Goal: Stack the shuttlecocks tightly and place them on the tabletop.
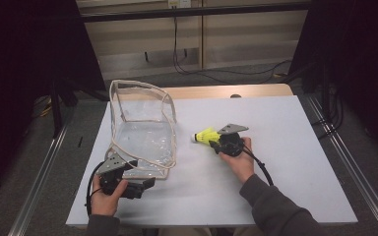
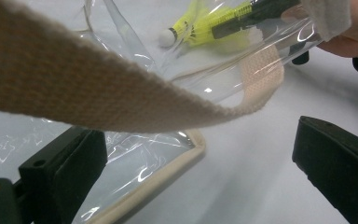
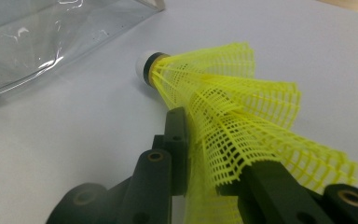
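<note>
Yellow mesh skirt of the shuttlecock (image 3: 233, 116) is pinched between the right gripper (image 1: 222, 140) jaws, squashed flat where the pads press; white cork tip points at the clear bag (image 1: 142, 132), just short of its right wall and apart from it. Skirt's rear end is cut off behind the jaws in the right gripper view, so how deep the grip goes I can't tell

Left gripper (image 1: 128, 184) sits at the bag's near left corner, jaws wide, nothing clamped. In the left gripper view the beige webbing strap (image 2: 98, 88) sags across the frame and hides most of the bag mouth; whether it touches a jaw is unclear. Bag's beige-trimmed bottom edge runs between the two jaws. Plastic glare blurs the bag interior, contents not readable

White table (image 1: 285, 147) right of the bag is open up to its right edge; bag's far rim stands upright near the table's far edge
</note>
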{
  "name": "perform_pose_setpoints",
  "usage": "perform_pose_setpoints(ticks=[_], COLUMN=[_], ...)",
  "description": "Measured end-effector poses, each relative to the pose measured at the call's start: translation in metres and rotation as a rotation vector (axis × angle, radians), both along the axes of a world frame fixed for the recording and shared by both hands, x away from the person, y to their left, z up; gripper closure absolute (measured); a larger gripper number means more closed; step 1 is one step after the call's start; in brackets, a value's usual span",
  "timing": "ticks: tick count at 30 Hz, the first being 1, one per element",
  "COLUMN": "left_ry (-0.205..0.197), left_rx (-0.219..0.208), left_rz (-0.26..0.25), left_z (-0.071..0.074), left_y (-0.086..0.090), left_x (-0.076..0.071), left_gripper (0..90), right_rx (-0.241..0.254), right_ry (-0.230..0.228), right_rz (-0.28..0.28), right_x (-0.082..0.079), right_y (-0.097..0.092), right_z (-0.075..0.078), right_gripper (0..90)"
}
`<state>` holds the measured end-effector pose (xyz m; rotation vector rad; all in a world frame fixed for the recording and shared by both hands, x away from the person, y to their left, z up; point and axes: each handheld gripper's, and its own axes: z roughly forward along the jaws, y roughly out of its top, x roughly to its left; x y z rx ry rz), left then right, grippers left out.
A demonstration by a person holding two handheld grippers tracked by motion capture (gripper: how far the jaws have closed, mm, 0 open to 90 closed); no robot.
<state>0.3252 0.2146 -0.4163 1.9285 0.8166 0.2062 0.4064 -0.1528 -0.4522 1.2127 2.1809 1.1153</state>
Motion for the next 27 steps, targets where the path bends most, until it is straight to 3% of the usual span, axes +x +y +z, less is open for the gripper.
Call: perform_pose_setpoints(ticks=[14, 27], left_ry=[-0.005, -0.007], left_rx=[-0.008, -0.008], left_rz=[0.004, 0.003], left_z=[0.000, 0.001], left_y=[0.001, 0.002], left_x=[-0.001, -0.002], left_gripper=[2.9, 2.9], right_rx=[0.003, 0.030], right_ry=[0.000, 0.019], right_rz=[0.036, 0.082], right_x=[-0.002, -0.009], right_y=[-0.001, -0.010], right_z=[0.004, 0.022], right_gripper=[79.4, 79.5])
